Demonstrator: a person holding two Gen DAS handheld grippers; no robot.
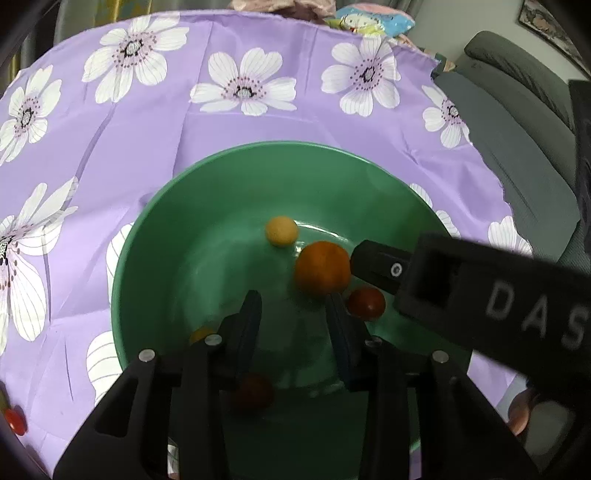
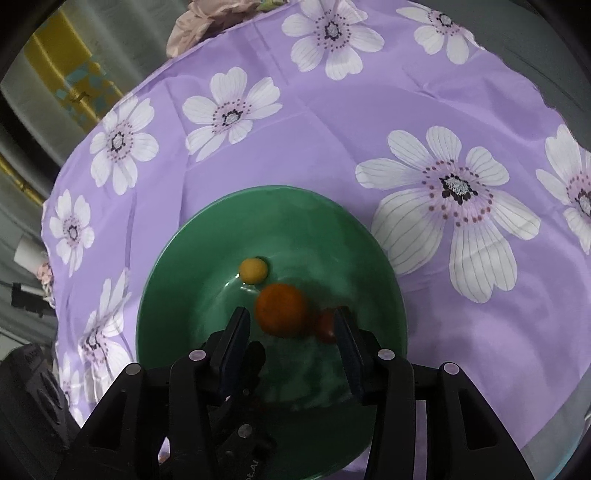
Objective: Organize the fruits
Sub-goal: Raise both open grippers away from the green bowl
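Note:
A green bowl [image 1: 177, 236] [image 2: 332, 236] sits on the purple flowered cloth. In it lie an orange fruit [image 1: 322, 267] [image 2: 282, 310], a small yellow fruit [image 1: 281, 231] [image 2: 253, 270] and a small red fruit [image 1: 366, 303] [image 2: 325, 326]. Another dark red fruit [image 1: 253, 394] and a yellow one [image 1: 201, 334] lie low in the bowl by my left fingers. My left gripper [image 1: 293, 314] is open and empty above the bowl. My right gripper [image 2: 291, 325] is open and empty over the bowl, just short of the orange fruit; it reaches in from the right in the left wrist view [image 1: 373, 266].
A red fruit [image 1: 14, 421] lies on the cloth at the far left. A grey sofa [image 1: 517, 122] stands to the right of the table. Colourful packets [image 1: 373, 18] lie beyond the far edge.

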